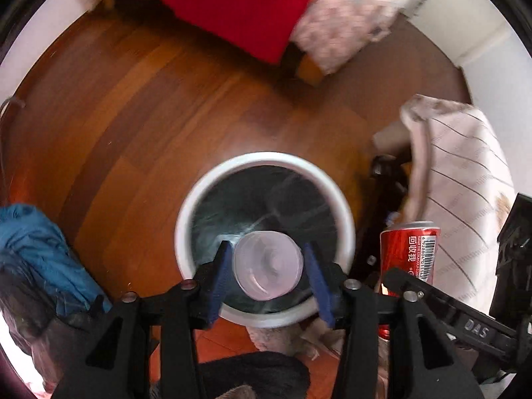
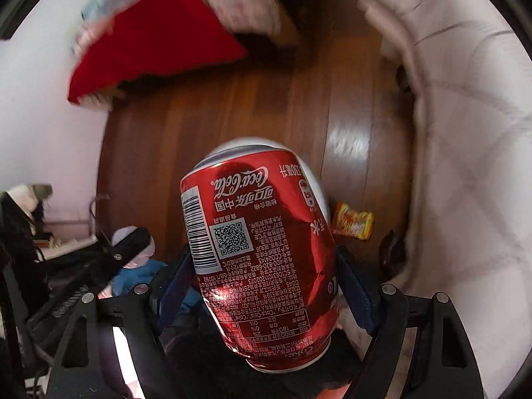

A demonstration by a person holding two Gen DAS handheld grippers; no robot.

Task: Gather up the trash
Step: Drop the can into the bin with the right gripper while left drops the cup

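My left gripper [image 1: 267,266] is shut on a clear plastic cup [image 1: 268,265] and holds it above the near part of a white-rimmed trash bin [image 1: 212,186] with a black liner. My right gripper [image 2: 262,279] is shut on a dented red Coca-Cola can [image 2: 266,252], held upside down; the can [image 1: 412,249] also shows in the left wrist view, right of the bin. The bin's white rim [image 2: 316,183] peeks out behind the can in the right wrist view.
A yellow-orange snack wrapper [image 2: 354,221] lies on the wooden floor [image 1: 149,116]. A pink quilted blanket [image 2: 465,133] hangs at the right. A red cloth [image 1: 239,3] and a floral cloth [image 1: 345,20] are at the far side. Blue clothing [image 1: 36,242] lies at the left.
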